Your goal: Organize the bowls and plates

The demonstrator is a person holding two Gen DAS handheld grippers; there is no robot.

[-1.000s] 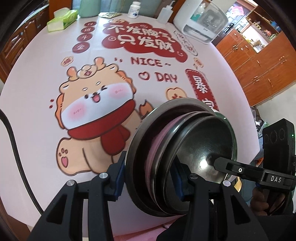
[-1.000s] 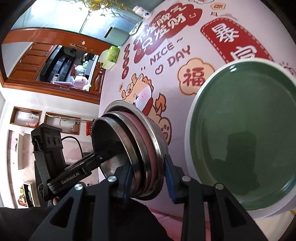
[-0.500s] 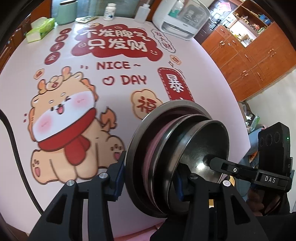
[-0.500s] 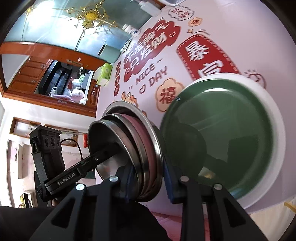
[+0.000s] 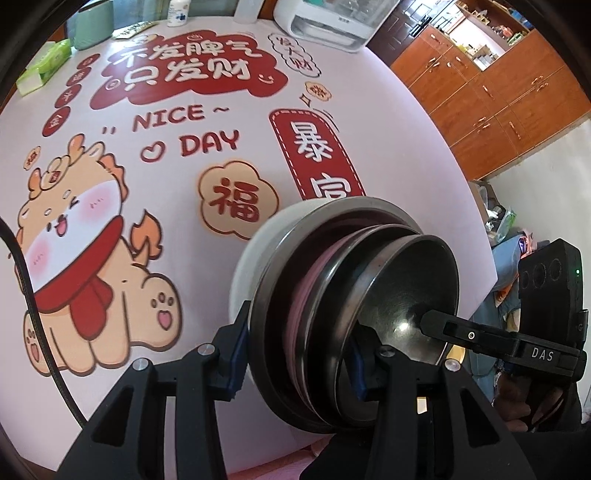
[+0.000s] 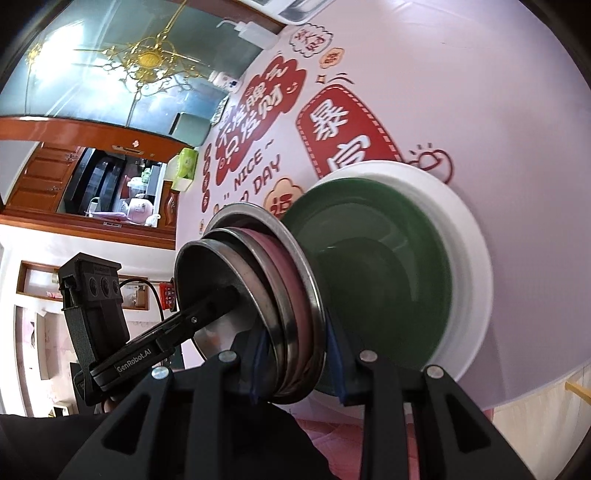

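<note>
Both grippers clamp one nested stack of dishes from opposite sides. The stack point(image 5: 354, 317) is steel bowls and plates with a pink plate between them, seen edge-on; it also shows in the right wrist view point(image 6: 266, 306). My left gripper point(image 5: 295, 365) is shut on its rim, and my right gripper point(image 6: 295, 369) is shut on the opposite rim. A green plate point(image 6: 388, 280) lies on a larger white plate point(image 6: 472, 266) on the table, just beyond the stack. The white plate's edge point(image 5: 255, 251) peeks out behind the stack in the left wrist view.
The round table wears a pink cloth with a cartoon dragon point(image 5: 74, 236) and red lettering. At its far edge stand a white appliance point(image 5: 332, 18), bottles point(image 5: 177, 11), a green tissue pack point(image 5: 44, 66) and a green container point(image 6: 190, 129). Wooden cabinets point(image 5: 498, 92) stand to the right.
Both grippers have carried the stack to the right across the table, closer to the green and white plates. The white plate's edge has come into the left wrist view.
</note>
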